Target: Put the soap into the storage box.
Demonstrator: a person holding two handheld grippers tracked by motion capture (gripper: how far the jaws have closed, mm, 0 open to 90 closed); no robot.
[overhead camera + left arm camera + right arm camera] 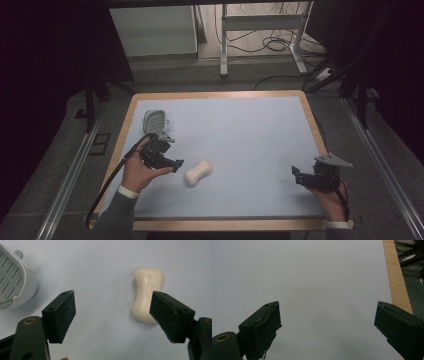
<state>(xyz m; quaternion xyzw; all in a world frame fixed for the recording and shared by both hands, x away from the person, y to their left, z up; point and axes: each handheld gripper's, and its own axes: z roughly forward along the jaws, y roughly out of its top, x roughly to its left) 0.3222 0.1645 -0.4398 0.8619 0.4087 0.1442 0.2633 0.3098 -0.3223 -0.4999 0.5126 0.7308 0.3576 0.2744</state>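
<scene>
A cream, waisted bar of soap (198,173) lies on the pale blue mat (240,135), left of the middle. My left gripper (175,164) hovers just left of the soap, open, with nothing between its jaws. In the left gripper view the soap (147,290) sits just beyond the right jaw of my left gripper (113,305), partly covered by it. A white slotted soap dish (154,120) stands behind the left hand and appears again at the left edge as the dish (12,285). My right gripper (298,176) rests near the mat's right front, open and empty (327,315).
The mat covers a table with a wooden rim (314,125); that rim (397,277) runs close by the right gripper. A black cable (107,185) trails off the left gripper over the table's left edge. Desk legs and cables (270,42) stand on the floor beyond.
</scene>
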